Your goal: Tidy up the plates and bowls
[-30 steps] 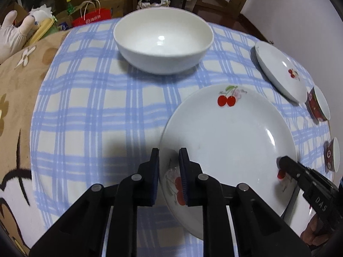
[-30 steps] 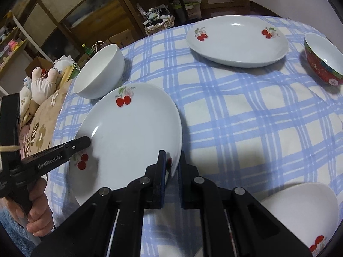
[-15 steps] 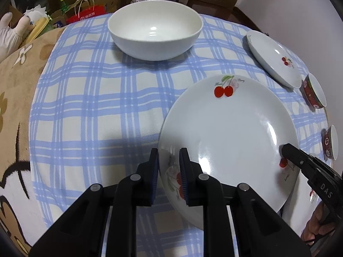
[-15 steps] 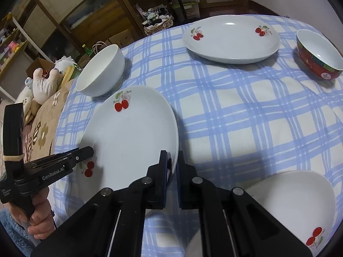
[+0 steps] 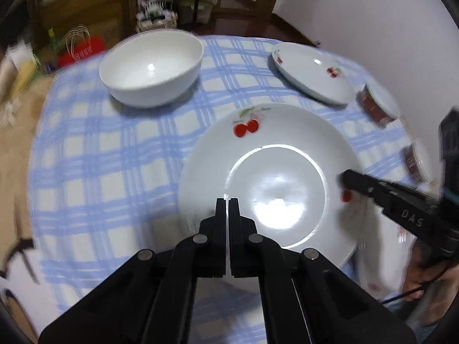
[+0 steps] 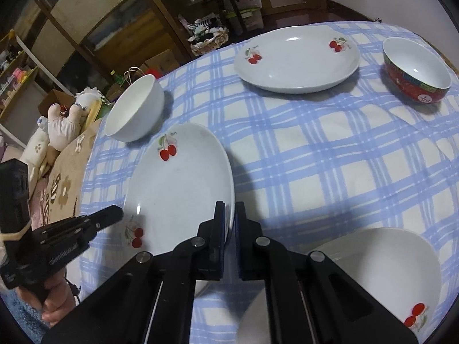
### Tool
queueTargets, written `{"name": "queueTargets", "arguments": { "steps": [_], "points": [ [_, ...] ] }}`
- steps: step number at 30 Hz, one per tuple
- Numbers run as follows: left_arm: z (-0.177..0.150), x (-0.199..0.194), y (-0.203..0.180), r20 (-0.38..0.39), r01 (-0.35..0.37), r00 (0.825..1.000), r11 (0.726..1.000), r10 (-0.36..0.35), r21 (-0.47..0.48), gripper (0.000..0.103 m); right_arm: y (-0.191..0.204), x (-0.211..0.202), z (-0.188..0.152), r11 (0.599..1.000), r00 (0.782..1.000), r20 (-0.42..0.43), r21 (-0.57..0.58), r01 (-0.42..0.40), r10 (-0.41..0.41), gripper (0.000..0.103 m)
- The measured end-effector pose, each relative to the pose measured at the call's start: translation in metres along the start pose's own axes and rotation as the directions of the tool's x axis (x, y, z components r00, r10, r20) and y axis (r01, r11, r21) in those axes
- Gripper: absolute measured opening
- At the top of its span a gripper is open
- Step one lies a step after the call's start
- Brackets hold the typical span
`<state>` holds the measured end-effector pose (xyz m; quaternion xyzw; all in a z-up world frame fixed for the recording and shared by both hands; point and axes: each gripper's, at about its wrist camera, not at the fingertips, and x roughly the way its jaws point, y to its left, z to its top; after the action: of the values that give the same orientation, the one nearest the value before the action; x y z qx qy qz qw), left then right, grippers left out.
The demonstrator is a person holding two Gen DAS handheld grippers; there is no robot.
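Since half a second ago, when my left hand-held gripper (image 5: 228,203) was pinching the near rim of the plate (image 5: 272,157), it has let go. Its fingers are now pressed together with nothing between them, hovering over the rim at 6 o'clock. The left view is blurred, so that hand is moving. My right hand-held gripper (image 6: 228,209) is still clamped on the plate's rim, and from the left view it sits at the plate's 3 o'clock. The plate is over the checked cloth on the counter (image 6: 315,157), near my edge. I can't tell if it's lying flat or slightly lifted on the right side.

Meaning for the task: the plate looks like a one-hand carry now, right side only. The likely target is the second plate (image 6: 381,269), just beside it at 4 o'clock in the right view, for stacking. Risk: a single rim pinch could let the plate tip or slip.

Not yet sorted: the far plate (image 6: 295,60) at 12 o'clock, the white bowl (image 6: 134,109) at 10 o'clock and the red bowl (image 6: 416,77) at 2 o'clock, all well apart.
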<state>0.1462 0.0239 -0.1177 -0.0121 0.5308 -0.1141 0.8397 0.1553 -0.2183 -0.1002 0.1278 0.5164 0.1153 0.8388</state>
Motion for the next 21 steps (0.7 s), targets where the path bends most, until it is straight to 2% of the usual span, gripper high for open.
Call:
{"name": "queueTargets", "arguments": {
  "steps": [2,5,6,8,10,12,18,21],
  "points": [
    [-0.002,0.008,0.002,-0.030,-0.046,0.998,0.999,0.046,-0.002,0.004,0.003,0.004,-0.002,0.999,0.999,-0.011,-0.018,0.041,-0.041,0.007],
    [0.000,0.014,0.014,-0.055,-0.065,0.997,0.996,0.062,-0.054,0.005,-0.008,0.006,-0.002,1.000,1.000,-0.030,0.028,0.003,-0.003,0.007],
    [0.002,0.012,0.017,-0.050,-0.064,0.997,0.995,0.061,-0.072,0.010,-0.010,0.007,-0.003,0.999,0.999,-0.033,0.032,0.000,0.001,0.006],
    [0.004,0.011,0.024,-0.047,-0.050,0.998,0.993,0.045,-0.108,0.012,-0.010,0.009,-0.003,1.000,0.999,-0.038,0.026,0.008,-0.007,0.007],
    [0.004,0.015,0.033,-0.072,-0.048,0.997,0.986,0.037,-0.157,0.017,-0.009,0.009,-0.004,1.000,0.999,-0.040,0.020,0.014,-0.013,0.007],
    [0.002,0.020,0.041,-0.104,-0.023,0.995,0.980,0.002,-0.197,0.017,-0.010,0.010,-0.004,1.000,0.999,-0.044,0.024,0.013,-0.012,0.007],
    [0.006,0.035,0.047,-0.127,0.034,0.989,0.966,-0.068,-0.256,0.017,-0.011,0.013,-0.005,1.000,0.999,-0.050,0.023,0.019,-0.018,0.008],
    [0.007,0.042,0.048,-0.125,0.073,0.986,0.959,-0.111,-0.274,0.012,-0.013,0.015,-0.005,1.000,0.998,-0.053,0.025,0.017,-0.015,0.008]
  ]
}}
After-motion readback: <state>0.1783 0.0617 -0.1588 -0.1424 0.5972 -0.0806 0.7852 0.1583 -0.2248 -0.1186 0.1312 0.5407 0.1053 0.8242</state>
